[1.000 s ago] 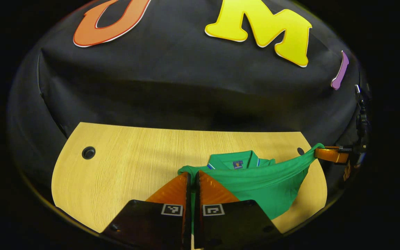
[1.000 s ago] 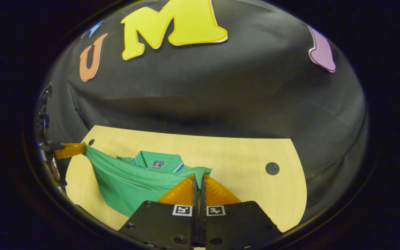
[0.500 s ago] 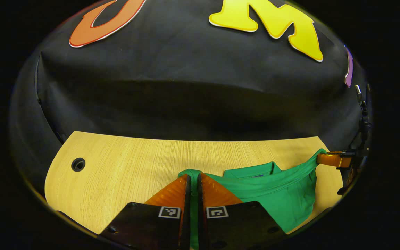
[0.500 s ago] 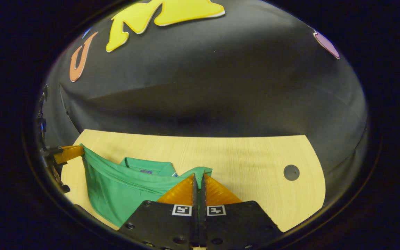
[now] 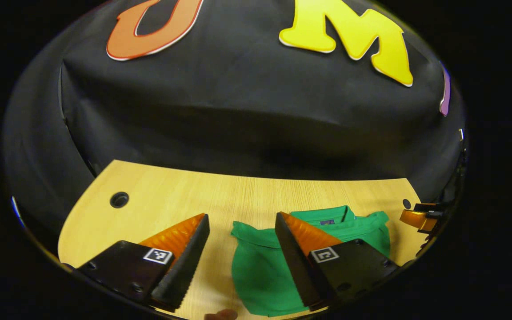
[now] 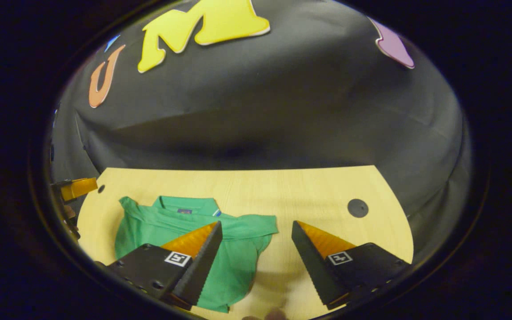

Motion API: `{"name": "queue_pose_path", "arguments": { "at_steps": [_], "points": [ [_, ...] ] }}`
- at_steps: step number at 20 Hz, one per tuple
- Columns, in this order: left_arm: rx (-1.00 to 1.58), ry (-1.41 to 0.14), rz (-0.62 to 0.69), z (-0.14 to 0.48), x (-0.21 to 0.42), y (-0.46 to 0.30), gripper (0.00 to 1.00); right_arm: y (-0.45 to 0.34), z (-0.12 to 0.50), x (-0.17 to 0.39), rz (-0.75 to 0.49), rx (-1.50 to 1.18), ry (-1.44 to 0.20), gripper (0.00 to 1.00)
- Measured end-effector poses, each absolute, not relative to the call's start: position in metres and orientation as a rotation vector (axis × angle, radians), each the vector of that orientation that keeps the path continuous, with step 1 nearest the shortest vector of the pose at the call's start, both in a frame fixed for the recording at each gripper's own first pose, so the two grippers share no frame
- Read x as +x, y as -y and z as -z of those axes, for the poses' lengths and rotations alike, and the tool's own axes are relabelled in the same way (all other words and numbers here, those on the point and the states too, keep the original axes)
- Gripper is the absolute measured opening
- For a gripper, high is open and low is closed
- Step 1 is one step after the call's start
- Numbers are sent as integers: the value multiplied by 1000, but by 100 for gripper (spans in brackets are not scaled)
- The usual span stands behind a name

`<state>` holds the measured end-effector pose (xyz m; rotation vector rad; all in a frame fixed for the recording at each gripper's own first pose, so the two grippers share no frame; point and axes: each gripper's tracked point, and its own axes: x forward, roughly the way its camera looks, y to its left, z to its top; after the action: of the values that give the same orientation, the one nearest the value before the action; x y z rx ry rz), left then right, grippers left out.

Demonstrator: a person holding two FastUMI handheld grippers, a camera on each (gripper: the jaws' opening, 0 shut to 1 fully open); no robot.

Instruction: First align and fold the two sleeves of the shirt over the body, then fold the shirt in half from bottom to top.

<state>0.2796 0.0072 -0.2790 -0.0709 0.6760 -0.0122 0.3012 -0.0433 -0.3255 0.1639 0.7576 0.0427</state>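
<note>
The folded green polo shirt (image 5: 260, 271) lies flat on the pale wooden table (image 5: 220, 200). The left gripper (image 5: 241, 222) stands released, the shirt's edge between its jaws. The right gripper (image 6: 256, 229) is spread wide too, the shirt under its left jaw.

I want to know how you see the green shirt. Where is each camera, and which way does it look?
Left gripper view: rides on the left tongs, open, looking forward over the table at the green shirt; a fingertip peeks in below.
Right gripper view: rides on the right tongs, open, facing the wall, shirt lower left.
Both share the shirt, the table and the collar, and each catches the other tongs at its edge.
</note>
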Motion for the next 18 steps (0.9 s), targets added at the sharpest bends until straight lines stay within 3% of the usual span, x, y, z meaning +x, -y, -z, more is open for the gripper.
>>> {"name": "queue_pose_path", "arguments": {
  "at_steps": [3, 4, 5, 9, 11, 15, 18],
  "points": [
    [-55, -570, 32, 221, 260, 4, 100, 42, 266, 277, -41, 145, -647, 93],
    [-58, -535, 32, 198, 251, 7, 100, 39, 242, 265, -43, 145, -607, 96],
    [-58, -504, 22, 179, 247, 7, 100, 37, 216, 251, -44, 148, -562, 93],
    [-38, -376, 10, 86, 186, 23, 100, 30, 116, 180, -37, 132, -401, 96],
    [-17, -305, 31, 43, 157, 33, 100, 30, 68, 143, -16, 141, -318, 92],
    [-22, -229, 34, 3, 94, 41, 100, 35, 1, 77, 47, 112, -203, 96],
    [-49, -217, 58, -18, 58, 50, 100, 35, -34, 39, 78, 80, -135, 92]
  ]
}}
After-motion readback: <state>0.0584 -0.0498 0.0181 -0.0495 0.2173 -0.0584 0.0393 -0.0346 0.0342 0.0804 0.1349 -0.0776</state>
